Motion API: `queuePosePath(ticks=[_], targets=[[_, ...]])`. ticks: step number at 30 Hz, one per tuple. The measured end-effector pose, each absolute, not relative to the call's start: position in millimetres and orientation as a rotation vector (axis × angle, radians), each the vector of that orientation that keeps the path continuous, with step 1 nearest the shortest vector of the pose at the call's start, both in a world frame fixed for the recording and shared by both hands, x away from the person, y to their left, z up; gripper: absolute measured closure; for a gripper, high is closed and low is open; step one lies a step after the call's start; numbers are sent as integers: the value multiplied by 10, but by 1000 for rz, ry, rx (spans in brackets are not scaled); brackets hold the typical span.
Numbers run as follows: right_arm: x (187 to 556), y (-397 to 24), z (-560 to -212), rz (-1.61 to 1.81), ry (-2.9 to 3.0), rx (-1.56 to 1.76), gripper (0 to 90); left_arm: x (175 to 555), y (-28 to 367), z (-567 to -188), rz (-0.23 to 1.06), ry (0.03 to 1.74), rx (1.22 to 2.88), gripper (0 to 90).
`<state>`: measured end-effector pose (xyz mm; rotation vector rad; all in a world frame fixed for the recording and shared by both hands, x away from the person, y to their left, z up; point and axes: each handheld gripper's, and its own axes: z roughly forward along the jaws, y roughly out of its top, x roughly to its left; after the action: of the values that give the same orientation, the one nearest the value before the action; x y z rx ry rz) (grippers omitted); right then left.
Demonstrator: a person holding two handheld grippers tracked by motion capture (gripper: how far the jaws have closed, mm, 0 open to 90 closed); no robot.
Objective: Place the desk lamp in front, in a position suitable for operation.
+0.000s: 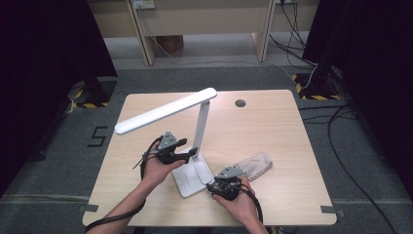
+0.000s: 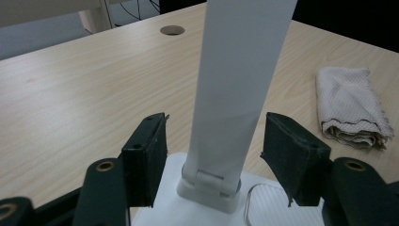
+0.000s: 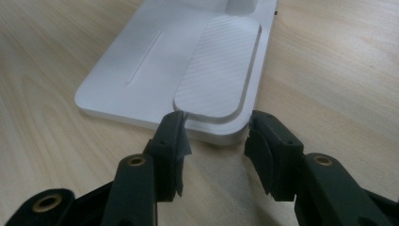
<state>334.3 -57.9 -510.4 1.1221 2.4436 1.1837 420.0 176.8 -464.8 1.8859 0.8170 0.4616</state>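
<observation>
A white desk lamp stands on the wooden table [image 1: 272, 126]: a flat base [image 1: 192, 178], an upright stem [image 1: 202, 124] and a long head [image 1: 165, 111] reaching left. My left gripper [image 1: 189, 148] is at the foot of the stem. In the left gripper view its jaws [image 2: 214, 136] stand on either side of the stem [image 2: 240, 70], with a gap on each side. My right gripper [image 1: 214, 185] is at the base's near right corner. In the right gripper view its jaws [image 3: 216, 127] stand apart at the base's edge, close to the ridged pad [image 3: 219, 70].
A folded beige cloth [image 1: 255, 165] lies on the table right of the lamp base, also visible in the left gripper view as the cloth [image 2: 350, 106]. A round cable hole [image 1: 240, 103] sits near the far edge. Cables and dark stands surround the table on the floor.
</observation>
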Motion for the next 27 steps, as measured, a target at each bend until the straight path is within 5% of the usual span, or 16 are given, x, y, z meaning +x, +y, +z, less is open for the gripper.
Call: queuePosePath(ticks=[11,27], targets=[[3328,-558,-5127,1162,2445,1105,579,4272,1592,-4661,518,764,1938,521],[3292,-382,-5156,1117,2453,1013,580,4344,1461,-4645,570,733,1971,539]])
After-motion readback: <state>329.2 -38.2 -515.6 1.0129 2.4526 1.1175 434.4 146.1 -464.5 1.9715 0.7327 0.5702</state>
